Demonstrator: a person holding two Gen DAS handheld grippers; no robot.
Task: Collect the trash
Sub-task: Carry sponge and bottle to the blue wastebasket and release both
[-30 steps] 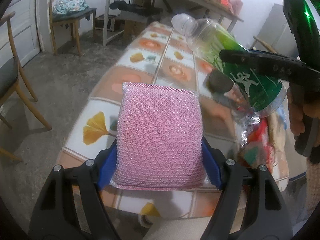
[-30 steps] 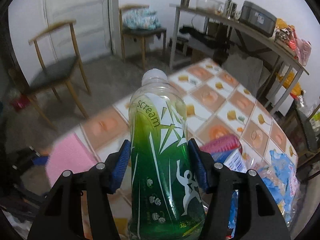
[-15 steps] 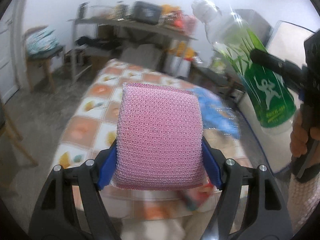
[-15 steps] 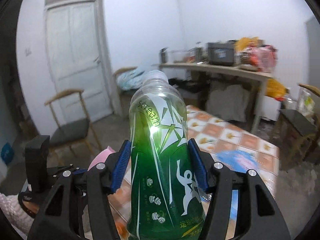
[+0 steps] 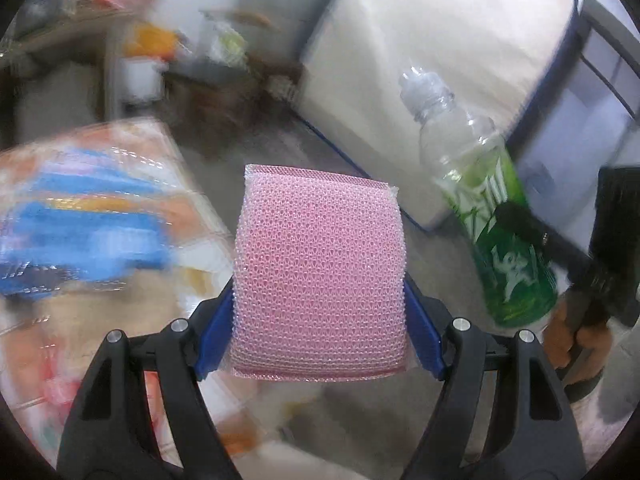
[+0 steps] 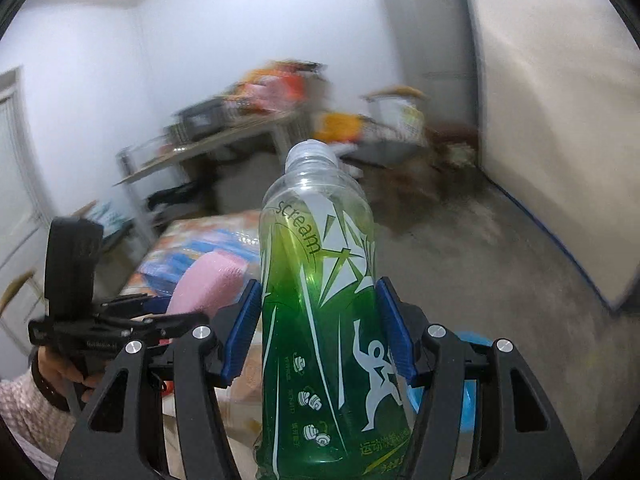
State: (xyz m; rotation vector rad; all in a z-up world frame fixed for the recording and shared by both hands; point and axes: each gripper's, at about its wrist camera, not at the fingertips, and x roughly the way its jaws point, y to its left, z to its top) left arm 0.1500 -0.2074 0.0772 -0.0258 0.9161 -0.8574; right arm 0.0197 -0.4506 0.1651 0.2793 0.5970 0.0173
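Two grippers are each clamped on a piece of trash, held up in the air side by side. Left gripper [image 5: 320,320] squeezes a pink mesh sponge [image 5: 320,276] between its blue pads; right gripper [image 6: 318,328] grips a clear bottle with a green label [image 6: 320,312], neck pointing away, the word "scream" readable on it. Beside them, blurred, sits a table [image 6: 224,224] with a tiled pattern, littered with blue wrappers [image 5: 80,236]. Beyond lie bare grey floor [image 6: 480,272], a cluttered shelf [image 6: 224,136] and a pale mattress [image 5: 440,60] leaning upright.
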